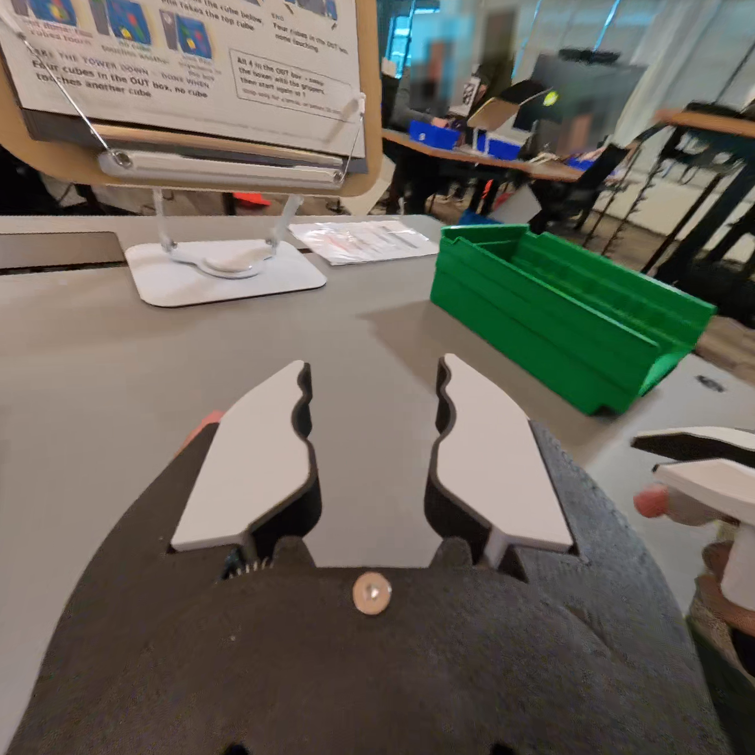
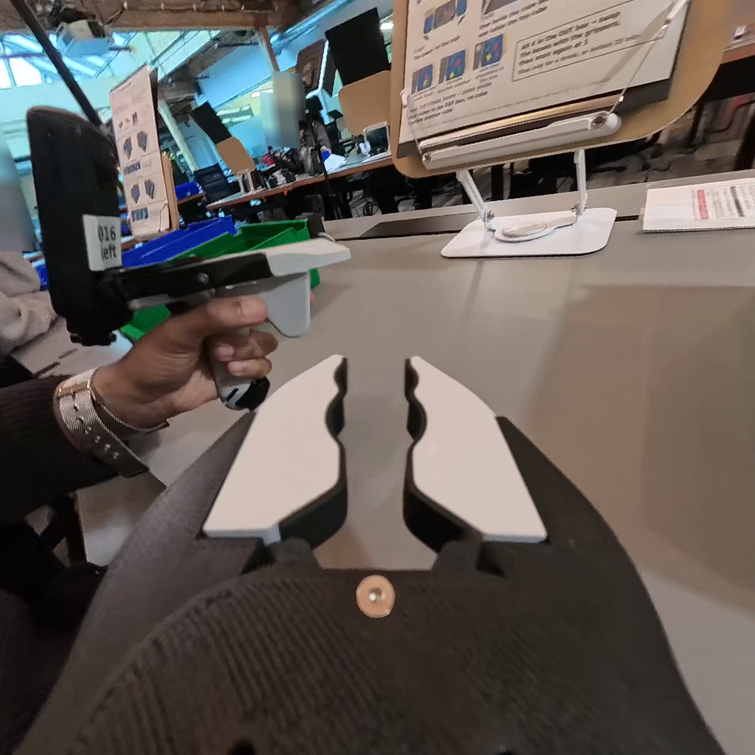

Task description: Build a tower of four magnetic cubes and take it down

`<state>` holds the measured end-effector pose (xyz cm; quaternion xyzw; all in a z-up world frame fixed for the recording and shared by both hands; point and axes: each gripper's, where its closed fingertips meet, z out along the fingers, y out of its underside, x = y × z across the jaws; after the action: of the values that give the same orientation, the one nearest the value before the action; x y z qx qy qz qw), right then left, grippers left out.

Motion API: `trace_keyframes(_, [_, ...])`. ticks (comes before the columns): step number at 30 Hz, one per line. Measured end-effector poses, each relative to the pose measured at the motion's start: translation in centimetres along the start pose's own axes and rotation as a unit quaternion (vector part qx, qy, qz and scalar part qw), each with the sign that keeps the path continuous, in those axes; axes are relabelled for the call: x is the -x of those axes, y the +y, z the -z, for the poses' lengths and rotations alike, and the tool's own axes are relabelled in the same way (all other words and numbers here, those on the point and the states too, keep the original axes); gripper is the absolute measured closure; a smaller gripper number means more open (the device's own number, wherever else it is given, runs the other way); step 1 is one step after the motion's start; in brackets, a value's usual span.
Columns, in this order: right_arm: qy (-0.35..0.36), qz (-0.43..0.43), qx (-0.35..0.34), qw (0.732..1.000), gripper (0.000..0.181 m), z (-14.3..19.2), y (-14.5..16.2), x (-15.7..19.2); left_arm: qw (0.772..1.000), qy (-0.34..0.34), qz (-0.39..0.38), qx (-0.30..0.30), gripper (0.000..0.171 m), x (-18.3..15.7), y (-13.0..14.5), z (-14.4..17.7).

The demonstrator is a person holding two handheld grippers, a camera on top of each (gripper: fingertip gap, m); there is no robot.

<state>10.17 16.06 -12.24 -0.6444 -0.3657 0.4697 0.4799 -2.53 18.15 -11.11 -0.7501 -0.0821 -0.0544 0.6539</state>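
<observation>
Here I see the grey counter (image 1: 122,367) stretching ahead of both tools, bare beneath their fingers. A green bin (image 1: 572,327) sits on it to the right in the left wrist view, near the counter's edge. A tilted document stand (image 2: 527,241) on a white base carries a printed instruction sheet (image 1: 184,61), and a loose laminated sheet (image 1: 363,241) lies flat just beside that base. My left hand-held gripper (image 1: 374,367) hovers over the counter with its white fingers spread, nothing between them. My right hand-held gripper (image 2: 376,363) is parted more narrowly, also empty. In the right wrist view a hand (image 2: 184,367) grips the left tool's handle, well apart from the stand.
</observation>
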Motion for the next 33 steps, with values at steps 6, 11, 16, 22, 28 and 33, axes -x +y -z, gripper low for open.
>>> trace_keyframes(6, [0.071, 0.031, 0.007, 0.997, 0.118, 1.3, -2.1, -4.6, 0.994, -0.013, -0.104, -0.036, 0.106, 0.0, -1.6, 1.3])
trace_keyframes(11, [0.230, 0.109, -0.008, 0.967, 0.102, 6.7, -9.8, -15.1, 0.986, -0.024, -0.164, -0.029, 0.115, 0.5, -1.9, 3.3])
trace_keyframes(16, [0.287, 0.151, 0.161, 0.932, 0.099, 8.0, -12.0, -29.7, 0.992, -0.011, -0.122, 0.020, 0.112, 2.2, 0.4, 2.8])
trace_keyframes(22, [0.169, 0.074, 0.434, 0.882, 0.096, 6.5, -7.8, -38.4, 0.989, -0.032, -0.125, 0.069, 0.109, 4.5, 2.9, 1.9])
trace_keyframes(28, [0.157, 0.040, 0.600, 0.784, 0.121, 8.2, -1.5, -42.2, 0.992, -0.060, -0.095, 0.063, 0.110, 5.9, 2.8, 2.9])
trace_keyframes(33, [0.116, -0.023, 0.592, 0.797, 0.172, 7.1, -0.1, -41.0, 0.989, -0.079, -0.100, 0.073, 0.110, 7.0, 3.5, 3.6])
